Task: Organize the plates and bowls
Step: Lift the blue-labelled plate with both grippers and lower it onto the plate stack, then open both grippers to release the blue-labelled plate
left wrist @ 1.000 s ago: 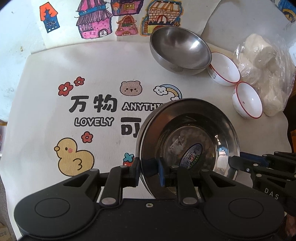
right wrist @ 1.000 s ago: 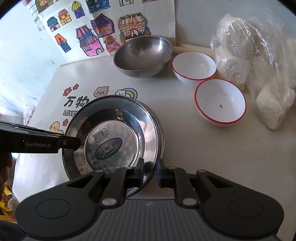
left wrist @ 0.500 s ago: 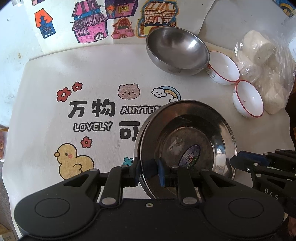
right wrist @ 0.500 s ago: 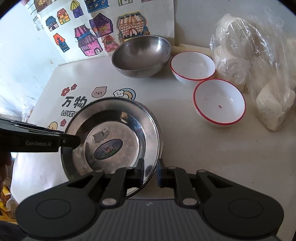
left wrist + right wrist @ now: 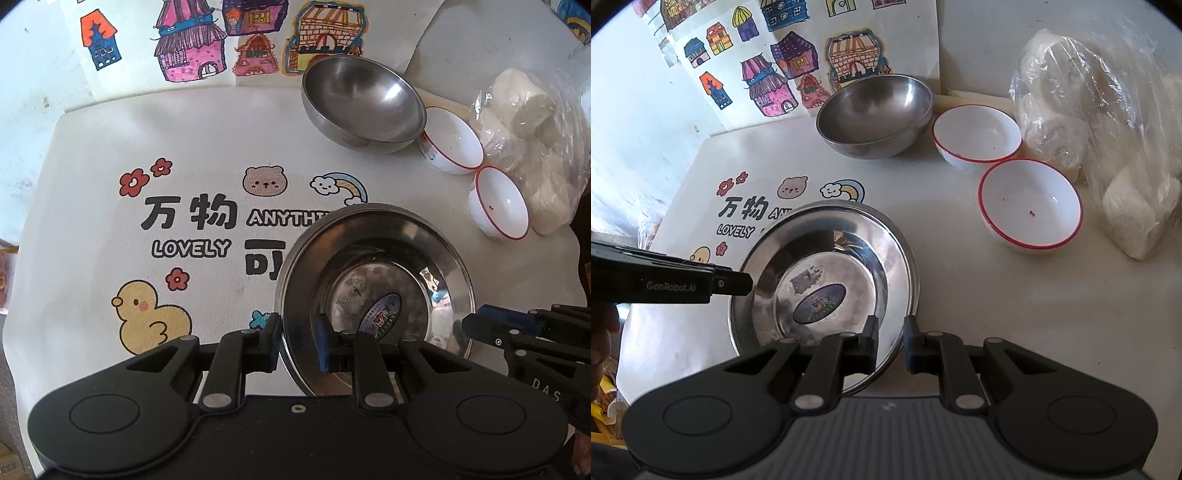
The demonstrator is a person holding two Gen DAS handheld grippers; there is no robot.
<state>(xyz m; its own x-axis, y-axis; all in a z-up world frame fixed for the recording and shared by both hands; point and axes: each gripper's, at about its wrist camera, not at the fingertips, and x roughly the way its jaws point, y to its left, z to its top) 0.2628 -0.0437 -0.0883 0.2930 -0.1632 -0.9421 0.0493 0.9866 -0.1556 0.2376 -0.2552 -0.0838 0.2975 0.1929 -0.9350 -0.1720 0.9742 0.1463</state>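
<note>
Steel on steel at the near table edge: a plate (image 5: 376,291) sits nested on another of the same kind, whose rim peeks out at the far side in the right wrist view. Both grippers pinch its rim, the left gripper (image 5: 297,341) on the near-left edge, the right gripper (image 5: 889,341) on the near-right, jaws nearly pressed together with only the thin lip between them. Two opposite holds likely keep the wide, slippery plate level and centred over the one beneath. Behind, a steel bowl (image 5: 875,114) and two red-rimmed white bowls (image 5: 977,133) (image 5: 1030,208) stand in a row beside a plastic bag (image 5: 1108,147), probably awaiting stacking.
</note>
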